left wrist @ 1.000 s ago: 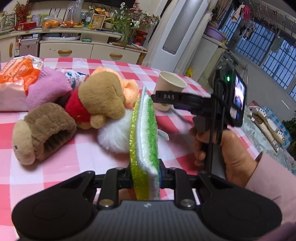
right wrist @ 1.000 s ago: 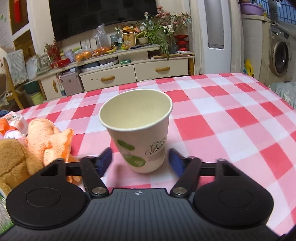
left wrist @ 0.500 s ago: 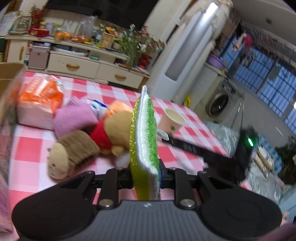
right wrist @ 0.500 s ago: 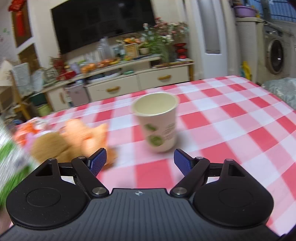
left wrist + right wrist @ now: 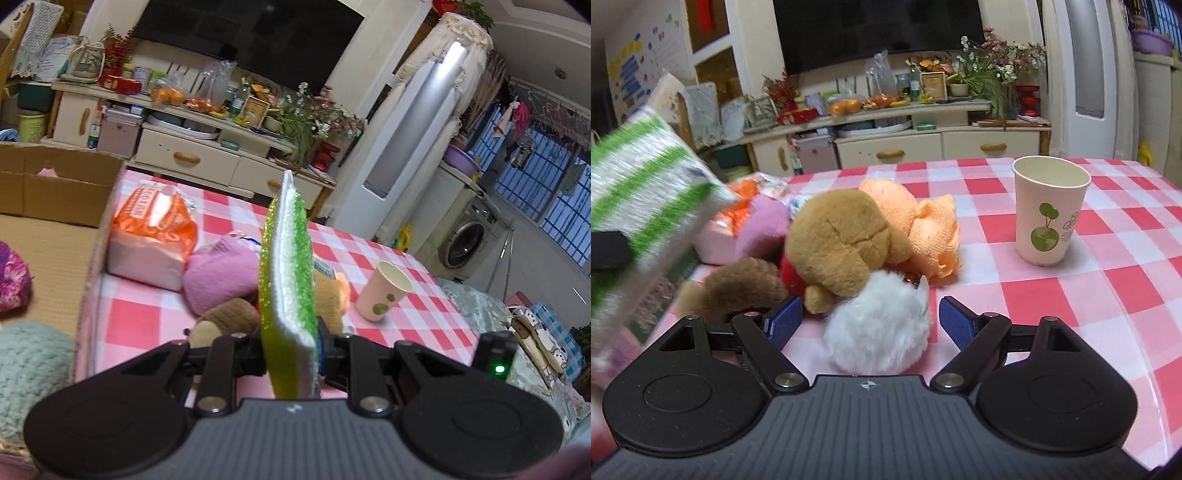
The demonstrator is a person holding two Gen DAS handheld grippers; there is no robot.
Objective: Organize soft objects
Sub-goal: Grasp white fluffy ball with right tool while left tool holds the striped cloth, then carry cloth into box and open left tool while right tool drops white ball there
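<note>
L gripper (image 5: pixel 290 356) clamped tight on green-and-white sponge (image 5: pixel 288 280), held on edge, upright, above pile of soft toys; same sponge blurred at left edge of R wrist view. R gripper (image 5: pixel 870 319) jaws wide, just been opening; white fluffy ball (image 5: pixel 881 325) between blue pads (image 5: pixel 783 319) but no pad pressing on it. Just beyond ball: brown plush bear (image 5: pixel 842 240) w/ red bit underneath, touching orange knit cloth (image 5: pixel 923 229) behind it. Brown furry toy (image 5: pixel 738 284) to left of bear, pink soft piece (image 5: pixel 221 271) behind that. Orange tissue pack (image 5: pixel 151 236) further back, beside cardboard box (image 5: pixel 55 192) at table's left edge; teal knit item (image 5: pixel 29 369) & purple fuzzy item (image 5: pixel 11 277) inside box. Paper cup (image 5: pixel 1049 210) upright on red-checked tablecloth (image 5: pixel 1126 280), right of pile, well apart from ball
</note>
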